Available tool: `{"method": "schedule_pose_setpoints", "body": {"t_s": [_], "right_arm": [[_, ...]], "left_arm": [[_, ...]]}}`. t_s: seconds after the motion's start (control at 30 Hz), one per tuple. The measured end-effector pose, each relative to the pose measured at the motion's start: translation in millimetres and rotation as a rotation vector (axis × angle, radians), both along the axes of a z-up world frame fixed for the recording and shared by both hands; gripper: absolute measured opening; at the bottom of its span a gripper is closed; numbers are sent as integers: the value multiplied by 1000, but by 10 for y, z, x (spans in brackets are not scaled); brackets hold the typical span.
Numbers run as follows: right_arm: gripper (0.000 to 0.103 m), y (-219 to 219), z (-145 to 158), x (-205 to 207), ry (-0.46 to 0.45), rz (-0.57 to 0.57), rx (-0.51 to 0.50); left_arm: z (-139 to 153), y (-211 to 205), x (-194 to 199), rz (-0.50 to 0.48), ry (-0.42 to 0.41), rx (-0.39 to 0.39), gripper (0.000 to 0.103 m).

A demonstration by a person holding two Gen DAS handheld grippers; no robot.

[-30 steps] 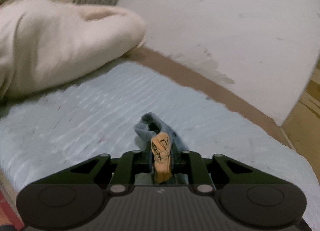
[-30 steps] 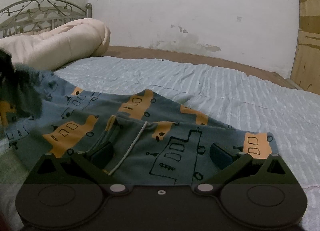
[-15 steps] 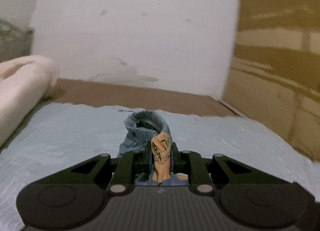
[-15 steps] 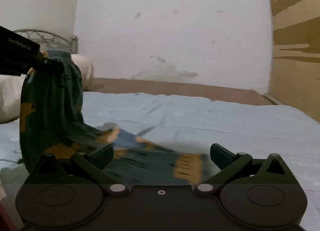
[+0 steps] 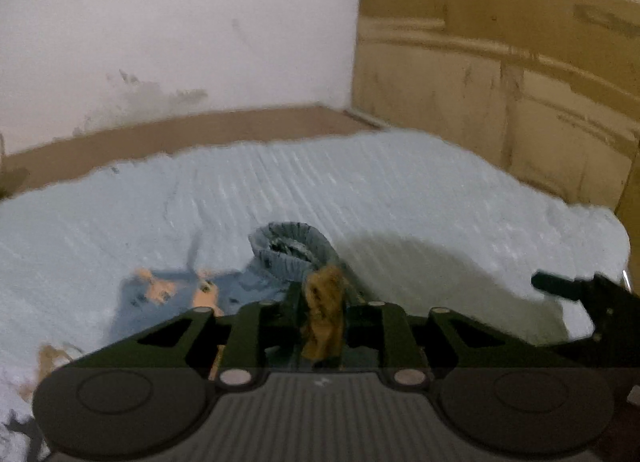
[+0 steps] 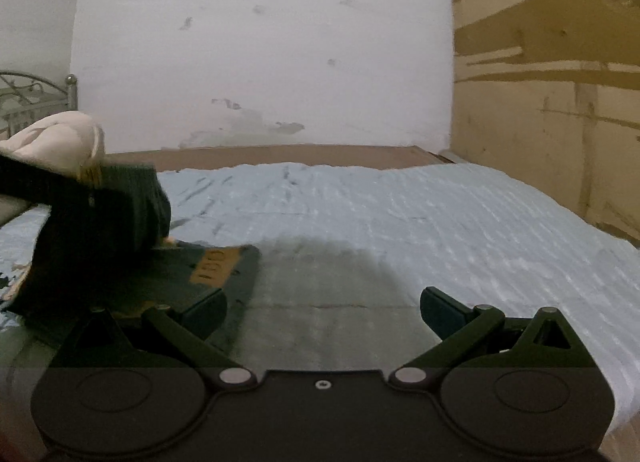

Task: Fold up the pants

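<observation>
The pants (image 6: pixel 208 274) are blue-grey with orange vehicle prints and lie on the light blue bed sheet (image 6: pixel 400 214). My left gripper (image 5: pixel 322 302) is shut on a bunched part of the pants (image 5: pixel 292 250), held above the rest of the cloth (image 5: pixel 172 294) on the sheet (image 5: pixel 360 190). In the right wrist view the left gripper (image 6: pixel 92 190) carries that fold over the lying cloth at the left. My right gripper (image 6: pixel 324 306) is open and empty, low over the sheet, its left finger at the pants' edge. It also shows at the right edge of the left wrist view (image 5: pixel 576 290).
A cream duvet (image 6: pixel 60 138) and a metal headboard (image 6: pixel 36 94) stand at the far left. A brown bed frame edge (image 6: pixel 280 156) runs along the white wall. A wooden panel wall (image 6: pixel 552 102) borders the bed on the right.
My left gripper has swung right and lowered with the held cloth, folding it over the pants. My right gripper has drawn off to the right, so the pants now lie only at its left.
</observation>
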State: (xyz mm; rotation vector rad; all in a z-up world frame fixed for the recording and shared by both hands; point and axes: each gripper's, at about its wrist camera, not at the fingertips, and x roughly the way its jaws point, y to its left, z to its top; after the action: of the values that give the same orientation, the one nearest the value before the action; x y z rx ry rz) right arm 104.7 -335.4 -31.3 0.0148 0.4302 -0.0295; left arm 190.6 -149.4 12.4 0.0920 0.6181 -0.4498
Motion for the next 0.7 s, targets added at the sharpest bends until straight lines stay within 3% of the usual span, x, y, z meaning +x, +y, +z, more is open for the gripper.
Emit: {"method": "schedule_pose_setpoints", "body": {"t_s": [0.07, 0.27, 0.47, 0.7], "right_arm": [[102, -30, -31, -3, 10, -9, 8], [102, 0, -45, 40, 21, 6, 14], [102, 140, 25, 165, 26, 90, 70], [102, 388, 140, 441, 69, 272, 197]], "left_arm": [[-77, -24, 15, -17, 50, -34, 47], [-65, 95, -41, 10, 47, -59, 79], [142, 445, -85, 160, 22, -73, 98], [232, 999, -5, 376, 25, -37, 102]]}}
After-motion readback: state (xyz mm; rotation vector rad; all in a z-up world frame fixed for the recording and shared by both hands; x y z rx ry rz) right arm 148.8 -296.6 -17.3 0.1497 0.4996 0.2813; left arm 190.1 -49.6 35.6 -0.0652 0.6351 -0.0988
